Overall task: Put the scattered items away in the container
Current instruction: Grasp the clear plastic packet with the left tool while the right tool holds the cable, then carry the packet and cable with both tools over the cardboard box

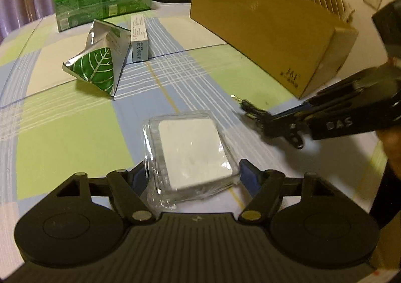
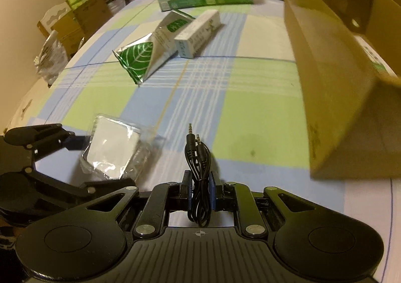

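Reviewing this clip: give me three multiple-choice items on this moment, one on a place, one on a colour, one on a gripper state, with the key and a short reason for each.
1. Where does the small white box lie?
A. inside the cardboard box
B. on the tablecloth beside the foil pouch
C. on top of the green packs

2. What colour is the leaf panel on the foil pouch?
A. green
B. red
C. blue

3. What does the right gripper hold?
A. nothing, its jaws are wide apart
B. the clear-wrapped white pack
C. a coiled black audio cable

Key: 1 B, the right wrist view shows it flat on the checked tablecloth against the pouch. 2 A, the leaf print is green with silver veins. 3 C, the audio cable sits pinched between its pads, plugs pointing forward; the clear-wrapped white pack is between the left gripper fingers instead.
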`<state>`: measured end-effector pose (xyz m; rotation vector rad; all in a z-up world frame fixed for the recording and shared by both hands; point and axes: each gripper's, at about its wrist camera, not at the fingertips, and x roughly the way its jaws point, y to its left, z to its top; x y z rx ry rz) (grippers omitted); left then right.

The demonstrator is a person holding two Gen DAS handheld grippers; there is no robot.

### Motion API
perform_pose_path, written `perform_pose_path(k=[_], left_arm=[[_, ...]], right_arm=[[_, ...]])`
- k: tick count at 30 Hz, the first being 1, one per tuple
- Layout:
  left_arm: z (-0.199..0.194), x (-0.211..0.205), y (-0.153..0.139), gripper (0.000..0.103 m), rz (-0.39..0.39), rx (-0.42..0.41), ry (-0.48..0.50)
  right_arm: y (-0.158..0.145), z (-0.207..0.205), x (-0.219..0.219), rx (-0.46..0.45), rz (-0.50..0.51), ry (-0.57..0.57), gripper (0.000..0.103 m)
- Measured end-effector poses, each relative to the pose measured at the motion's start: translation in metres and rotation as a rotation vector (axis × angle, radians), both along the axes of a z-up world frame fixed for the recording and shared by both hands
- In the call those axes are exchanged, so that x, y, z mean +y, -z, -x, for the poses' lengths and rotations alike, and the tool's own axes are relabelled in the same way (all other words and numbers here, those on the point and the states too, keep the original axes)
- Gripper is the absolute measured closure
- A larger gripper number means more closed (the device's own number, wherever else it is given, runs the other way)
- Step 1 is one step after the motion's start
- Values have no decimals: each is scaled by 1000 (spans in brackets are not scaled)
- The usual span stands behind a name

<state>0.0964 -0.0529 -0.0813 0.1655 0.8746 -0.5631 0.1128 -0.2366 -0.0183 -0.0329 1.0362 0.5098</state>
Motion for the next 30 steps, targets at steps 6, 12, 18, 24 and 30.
perform_pose_path(k=[6, 12, 18, 24, 30], left_arm=[[12, -9, -5, 15, -29, -41, -112], [14, -10, 2, 22, -16, -20, -262], [13, -14, 3, 38, -45, -28, -248], [20, -14, -4, 39, -49, -26, -237], [29, -14, -25, 39, -17, -51, -236]], right_arm=[[-2, 13, -10, -4, -12, 31, 93], [-3, 16, -13, -13, -25, 35, 93], [-1, 17, -13, -11, -30, 30, 93], [-6, 22, -13, -26, -42, 28, 93], [-23, 30, -20, -54, -61, 45, 93]])
